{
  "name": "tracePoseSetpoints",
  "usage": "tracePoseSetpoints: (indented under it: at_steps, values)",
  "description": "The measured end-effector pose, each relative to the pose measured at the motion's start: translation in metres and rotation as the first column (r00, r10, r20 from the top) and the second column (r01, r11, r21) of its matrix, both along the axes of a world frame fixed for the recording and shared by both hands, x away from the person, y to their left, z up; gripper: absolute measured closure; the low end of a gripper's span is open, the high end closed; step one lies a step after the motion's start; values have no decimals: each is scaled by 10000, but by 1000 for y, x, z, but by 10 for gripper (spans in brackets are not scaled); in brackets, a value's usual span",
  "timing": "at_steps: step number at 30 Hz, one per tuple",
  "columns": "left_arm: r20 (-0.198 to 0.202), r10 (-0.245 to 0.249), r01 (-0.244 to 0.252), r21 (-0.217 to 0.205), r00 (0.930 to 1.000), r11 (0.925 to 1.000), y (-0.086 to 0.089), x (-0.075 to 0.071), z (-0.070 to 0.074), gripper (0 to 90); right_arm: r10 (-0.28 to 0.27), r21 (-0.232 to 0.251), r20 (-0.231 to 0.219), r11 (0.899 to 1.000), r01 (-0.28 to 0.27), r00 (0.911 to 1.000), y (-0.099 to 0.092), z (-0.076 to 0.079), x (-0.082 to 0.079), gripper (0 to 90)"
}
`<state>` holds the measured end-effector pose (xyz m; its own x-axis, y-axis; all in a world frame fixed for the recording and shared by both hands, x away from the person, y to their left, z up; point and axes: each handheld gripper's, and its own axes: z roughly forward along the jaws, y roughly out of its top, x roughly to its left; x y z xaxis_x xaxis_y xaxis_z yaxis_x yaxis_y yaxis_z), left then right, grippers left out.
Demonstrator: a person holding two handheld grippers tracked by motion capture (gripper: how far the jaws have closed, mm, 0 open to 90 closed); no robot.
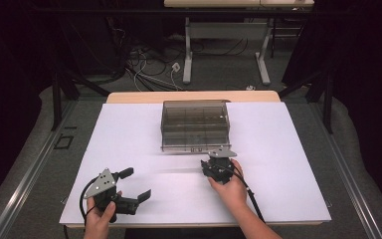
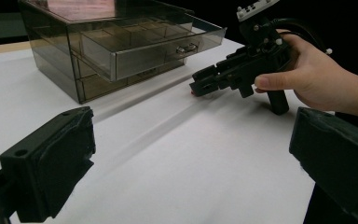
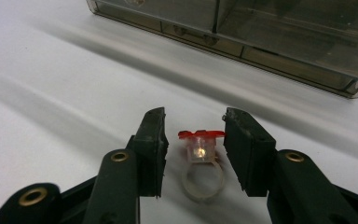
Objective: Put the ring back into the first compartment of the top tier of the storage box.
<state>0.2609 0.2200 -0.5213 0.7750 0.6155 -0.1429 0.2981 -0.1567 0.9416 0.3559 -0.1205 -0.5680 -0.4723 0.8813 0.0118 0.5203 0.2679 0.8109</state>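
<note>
Red-topped plastic ring (image 3: pixel 200 161) lying mid-frame between right gripper (image 3: pixel 193 140) jaws, narrow, not quite touching. Left gripper (image 1: pixel 135 184) lower left, spread wide, holding nothing. Smoky drawer box (image 1: pixel 195 124) above.

Right gripper (image 3: pixel 193 128) brackets the red-topped ring (image 3: pixel 200 161) on the white table (image 3: pixel 51 93), pads not touching, drawer box (image 3: pixel 270 32) beyond.

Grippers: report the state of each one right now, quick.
Left gripper: jaws wide open, holding nothing.
Right gripper: jaws narrowed around the ring on the table, pads not yet touching it.
</note>
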Motion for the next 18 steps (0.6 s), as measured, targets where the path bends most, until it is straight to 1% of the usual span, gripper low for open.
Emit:
tracePoseSetpoints:
  at_steps: [2, 4, 7, 12, 13, 18]
  values:
    - [57, -6, 6, 53, 10000, 10000, 0, 0, 0, 3, 8, -23, 7, 10000, -8, 10000, 0, 0, 0, 613]
    - [6, 5, -5, 3, 10000, 10000, 0, 0, 0, 3, -1, -31, 8, 10000, 1, 10000, 0, 0, 0, 646]
    - [50, -10, 10, 45, 10000, 10000, 1, 0, 0, 3, -28, -73, -6, 10000, 28, 10000, 0, 0, 0, 659]
    - [79, 34, -34, 14, 10000, 10000, 0, 0, 0, 3, -6, -163, 6, 9999, 6, 10000, -1, 0, 0, 668]
    - [33, 47, -47, -33, 10000, 10000, 0, 0, 0, 3, 1, -176, 2, 9998, -1, 10000, -1, 0, 0, 667]
    - [23, 66, -66, -58, 10000, 10000, 0, 0, 0, 3, -18, -134, 64, 9999, 19, 10000, -1, 0, 0, 668]
